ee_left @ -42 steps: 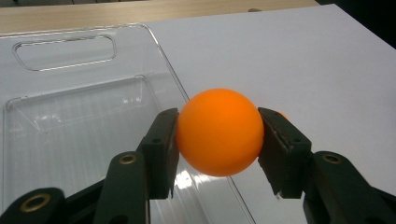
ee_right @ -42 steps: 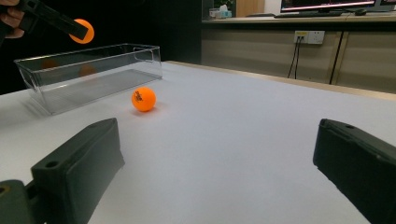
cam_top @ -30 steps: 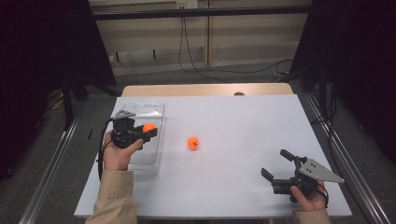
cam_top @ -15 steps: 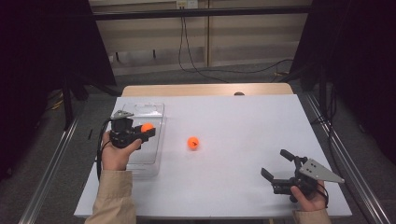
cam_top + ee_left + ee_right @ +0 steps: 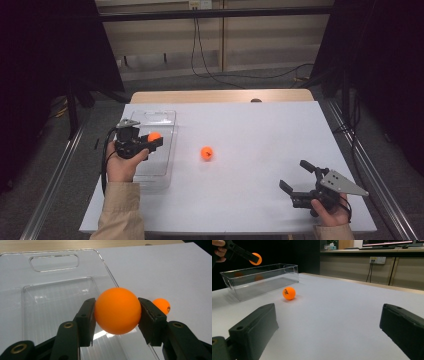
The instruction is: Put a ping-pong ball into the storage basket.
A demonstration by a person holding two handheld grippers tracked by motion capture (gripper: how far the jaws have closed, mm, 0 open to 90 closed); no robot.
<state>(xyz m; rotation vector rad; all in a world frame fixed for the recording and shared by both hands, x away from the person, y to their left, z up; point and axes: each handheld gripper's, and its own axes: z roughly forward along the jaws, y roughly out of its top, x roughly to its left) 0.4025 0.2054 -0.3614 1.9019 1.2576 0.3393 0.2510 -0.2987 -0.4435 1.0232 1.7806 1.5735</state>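
Left gripper (image 5: pixel 150 142): jaws were clamped on an orange ball (image 5: pixel 117 310), one pad on each side at its widest part.
Reason for hold: the ball was gripped across its middle, judged so a round, smooth thing would not slip out.
Ball position: in the air above the clear bin (image 5: pixel 155 170), over its right side, not touching it.
Bin: at the left of the desk (image 5: pixel 250 200), open top, nothing seen inside; judged the place meant for the balls.
Second ball (image 5: pixel 206 153): lay on the desk just right of the bin, apart from both grippers.
Right gripper (image 5: pixel 300 177): jaws stood wide, nothing between them, at the near right corner, well apart from the second ball.
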